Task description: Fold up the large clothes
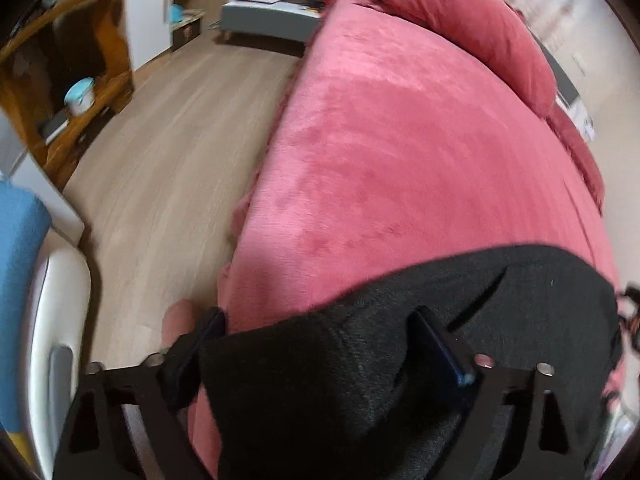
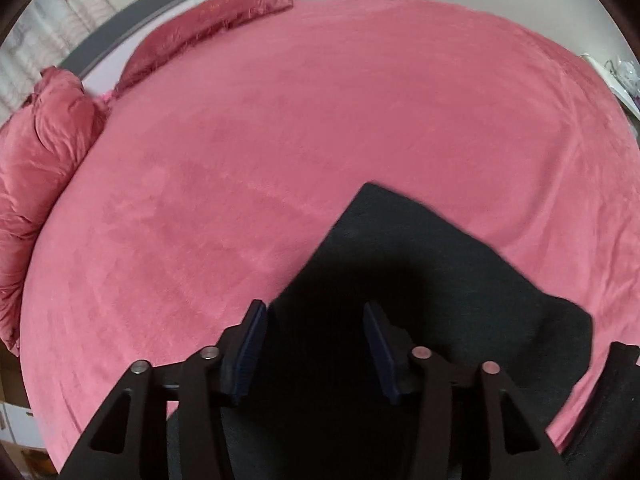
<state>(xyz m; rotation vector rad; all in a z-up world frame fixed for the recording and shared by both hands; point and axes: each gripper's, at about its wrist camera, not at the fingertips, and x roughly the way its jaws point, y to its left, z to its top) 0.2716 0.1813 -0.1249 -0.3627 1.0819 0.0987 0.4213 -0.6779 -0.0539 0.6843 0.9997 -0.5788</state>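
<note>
Black garment [image 2: 420,264] lies on the pink bed [image 2: 320,120]; left gripper [image 1: 320,344] spread wide over its bunched cloth, right gripper [image 2: 316,344] half-spread above it, neither gripping. Two pillows.

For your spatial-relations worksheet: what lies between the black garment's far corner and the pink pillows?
Only bare pink plush bedspread separates the black garment from the pink pillows; the right wrist view shows it.

Black garment [image 1: 400,360] cut off at bottom edge; far shelf [image 1: 276,4] contents blurred.
</note>
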